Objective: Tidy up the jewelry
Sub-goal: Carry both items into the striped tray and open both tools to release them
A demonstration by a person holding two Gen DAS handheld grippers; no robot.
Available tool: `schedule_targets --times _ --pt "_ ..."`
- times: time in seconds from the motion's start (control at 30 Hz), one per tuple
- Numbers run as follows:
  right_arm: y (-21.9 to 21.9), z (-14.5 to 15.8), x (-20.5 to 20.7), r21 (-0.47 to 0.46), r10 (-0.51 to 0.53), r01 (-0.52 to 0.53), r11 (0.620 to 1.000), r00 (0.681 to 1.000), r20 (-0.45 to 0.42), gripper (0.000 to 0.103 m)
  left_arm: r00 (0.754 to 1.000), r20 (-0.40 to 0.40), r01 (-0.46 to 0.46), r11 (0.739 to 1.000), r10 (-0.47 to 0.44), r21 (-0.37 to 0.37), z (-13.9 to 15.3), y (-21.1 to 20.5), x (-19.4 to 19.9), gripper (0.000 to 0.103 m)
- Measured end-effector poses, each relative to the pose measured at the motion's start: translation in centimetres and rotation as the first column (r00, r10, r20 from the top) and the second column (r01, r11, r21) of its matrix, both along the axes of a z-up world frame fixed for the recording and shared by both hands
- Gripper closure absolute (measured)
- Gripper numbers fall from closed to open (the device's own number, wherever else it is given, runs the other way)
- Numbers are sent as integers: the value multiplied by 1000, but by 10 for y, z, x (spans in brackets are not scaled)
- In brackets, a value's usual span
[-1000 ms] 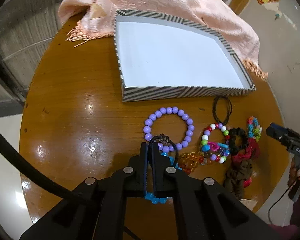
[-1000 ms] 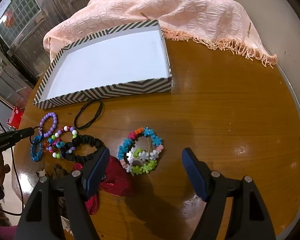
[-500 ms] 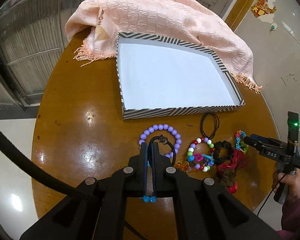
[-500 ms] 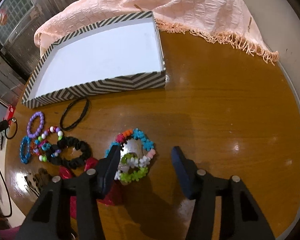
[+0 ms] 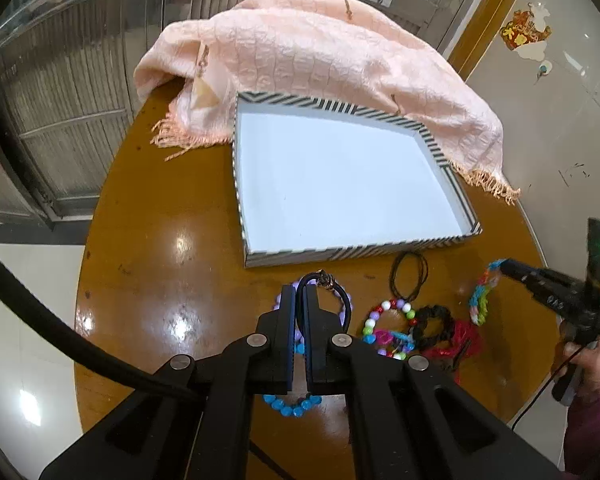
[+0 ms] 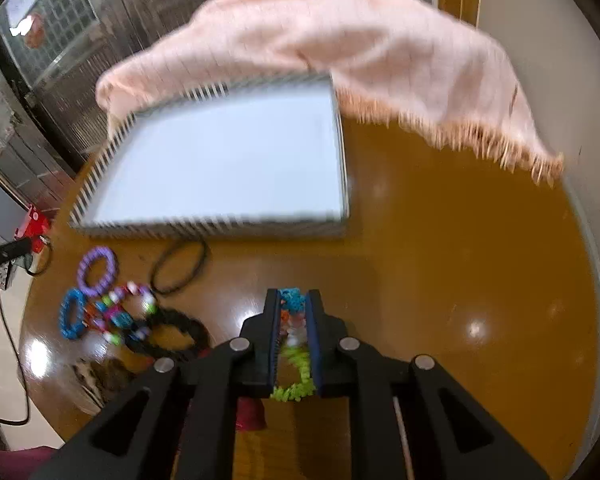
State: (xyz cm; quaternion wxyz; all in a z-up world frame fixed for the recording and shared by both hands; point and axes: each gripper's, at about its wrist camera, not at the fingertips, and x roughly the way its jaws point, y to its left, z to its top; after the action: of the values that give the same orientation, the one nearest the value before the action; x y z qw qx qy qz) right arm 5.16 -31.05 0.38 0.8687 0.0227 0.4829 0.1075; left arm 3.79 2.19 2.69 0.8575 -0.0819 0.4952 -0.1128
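My left gripper point(image 5: 299, 294) is shut on a black cord bracelet point(image 5: 342, 294) with a small metal charm, held above the round wooden table. My right gripper point(image 6: 293, 300) is shut on a multicoloured flower-bead bracelet point(image 6: 294, 344), also seen in the left wrist view point(image 5: 480, 300), lifted off the table. A white tray with a black-and-white striped rim point(image 5: 360, 254) point(image 6: 220, 226) lies beyond both. On the table lie a purple bead bracelet point(image 6: 96, 268), a blue bead bracelet point(image 6: 71, 314) point(image 5: 292, 408), a mixed-colour bead bracelet point(image 5: 388, 330), a black cord loop point(image 5: 410, 276) and a black scrunchie point(image 5: 434, 326).
A peach fringed cloth point(image 5: 320, 64) is heaped behind the tray and hangs over the table's far edge. A red scrunchie point(image 5: 460, 340) lies by the black one. The table's round edge point(image 6: 588, 264) runs close on the right. A metal grille stands beyond the table on the left.
My right gripper moved in and shut on the flower-bead bracelet, then lifted it. My left gripper rose with the black cord bracelet, away from the purple and blue bracelets.
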Motion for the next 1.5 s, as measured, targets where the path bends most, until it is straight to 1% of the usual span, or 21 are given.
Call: schedule_targets --times 0.1,0.33,0.5,0.67,0.73,0.83,0.9,0.97,1.03,1.13,1.23,1.33,1.37,1.4,1.43,1.47,1.5 --pt "3 21 7 16 14 -15 1000 999 40 90 1000 12 0 1000 0 -2 6 -3 6 102" --pt "16 59 38 -1 41 -41 999 991 131 90 999 49 18 1000 -18 16 21 -20 29 102" --pt "29 68 59 11 61 -63 998 987 148 90 998 42 39 999 -39 7 22 -42 52 102" --pt "40 52 78 26 66 -69 997 991 114 90 997 17 80 997 -80 0 13 -75 75 102" --pt "40 41 85 31 58 -61 998 994 94 90 995 -1 97 995 -97 -4 5 -90 85 102" --pt "33 22 95 42 35 -37 998 998 50 90 993 -42 107 994 -109 -32 -11 -105 98 102" --pt "25 11 101 36 12 -13 999 1000 19 90 991 -64 113 993 -114 -29 -22 -115 105 102" --pt "17 -3 107 11 -13 13 1000 1000 -15 90 990 -84 112 993 -114 -27 -32 -122 110 102" --pt "11 -12 109 -18 -28 27 999 999 -32 90 988 -109 110 994 -112 -24 -41 -126 115 102" --pt "11 -16 110 -83 -24 23 996 1000 -18 90 986 -122 110 994 -110 -5 -50 -130 119 102" --pt "13 -21 112 -125 -20 17 992 1000 -17 90 985 -142 100 995 -98 8 -57 -130 123 102" --pt "17 -26 112 -167 -24 20 986 1000 -20 90 985 -144 96 995 -92 23 -61 -132 125 102" --pt "18 -27 112 -166 -22 18 986 1000 -22 88 986 -142 98 995 -93 28 -61 -132 125 101" --pt "18 -28 111 -160 -19 15 987 1000 -25 86 986 -140 98 994 -92 36 -61 -133 125 96" --pt "18 -28 110 -153 -18 14 988 1000 -25 80 986 -138 98 994 -91 40 -62 -133 125 93" --pt "19 -27 108 -153 -18 14 988 1000 -22 74 986 -137 97 994 -91 42 -62 -133 126 86" --pt "19 -26 107 -153 -18 15 988 1000 -19 73 987 -135 95 995 -89 42 -62 -132 126 80"
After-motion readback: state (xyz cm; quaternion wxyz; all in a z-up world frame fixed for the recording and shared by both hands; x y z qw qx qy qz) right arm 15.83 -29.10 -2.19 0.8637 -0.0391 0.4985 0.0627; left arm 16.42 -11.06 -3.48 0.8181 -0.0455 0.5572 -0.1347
